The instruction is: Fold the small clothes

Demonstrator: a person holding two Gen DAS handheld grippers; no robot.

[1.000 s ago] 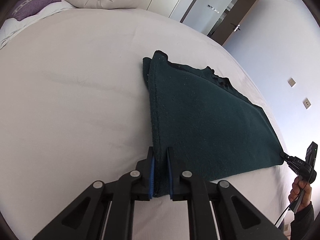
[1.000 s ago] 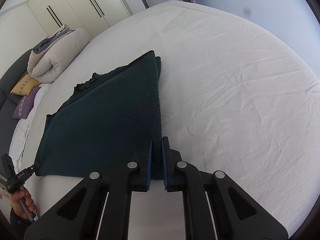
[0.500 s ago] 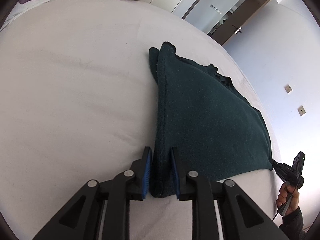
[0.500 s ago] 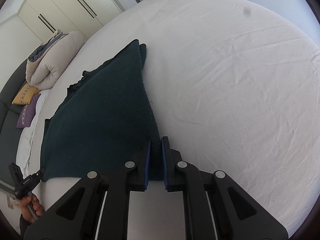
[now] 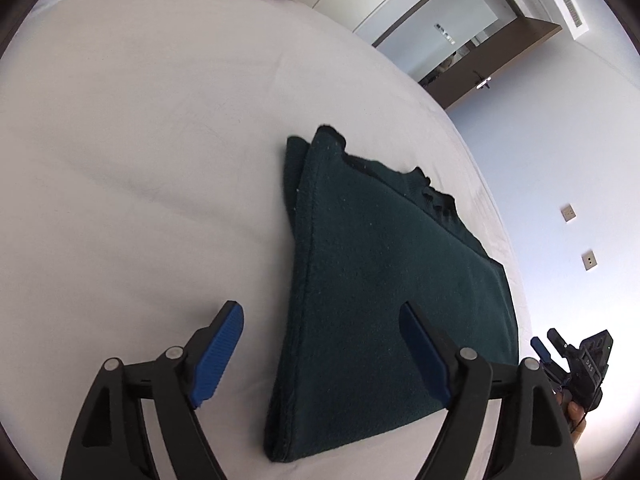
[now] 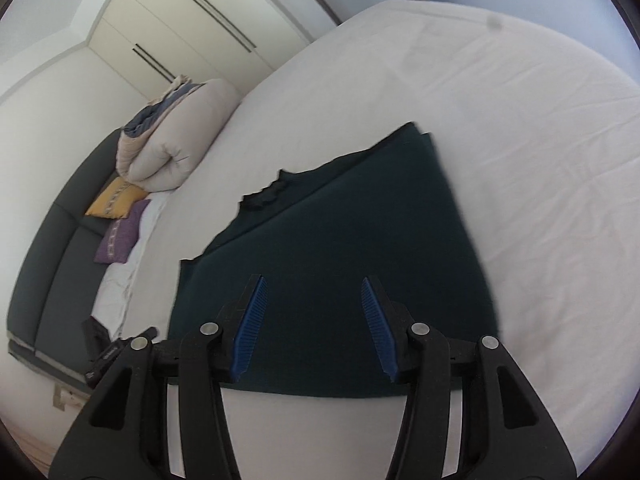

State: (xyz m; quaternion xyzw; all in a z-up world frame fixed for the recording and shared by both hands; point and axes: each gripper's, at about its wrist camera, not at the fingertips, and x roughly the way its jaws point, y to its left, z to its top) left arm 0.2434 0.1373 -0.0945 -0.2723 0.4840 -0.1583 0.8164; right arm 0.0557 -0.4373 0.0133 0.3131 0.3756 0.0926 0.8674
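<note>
Both tongs were spread wide and holding nothing. The left tongs [image 5: 320, 344], black with ribbed blue pads [image 5: 218, 354], hung just over the near left edge of the dark green fleece garment [image 5: 384, 292], one finger out over the bare sheet and the other over the fabric. The right tongs [image 6: 314, 322] hovered over the garment's near edge too, both blue pads [image 6: 250, 326] above the cloth. The garment itself lay folded flat on the white-sheeted bed [image 5: 140, 160], doubled layers showing along its left side and a bumpy collar-like bit at the far edge. Up at the head of the bed sat a rolled beige duvet [image 6: 172, 140], with a yellow cushion [image 6: 116, 198] and a purple cushion [image 6: 120, 236] beside it against a dark headboard [image 6: 52, 264]. White wardrobe doors [image 6: 192, 28] stood behind.
</note>
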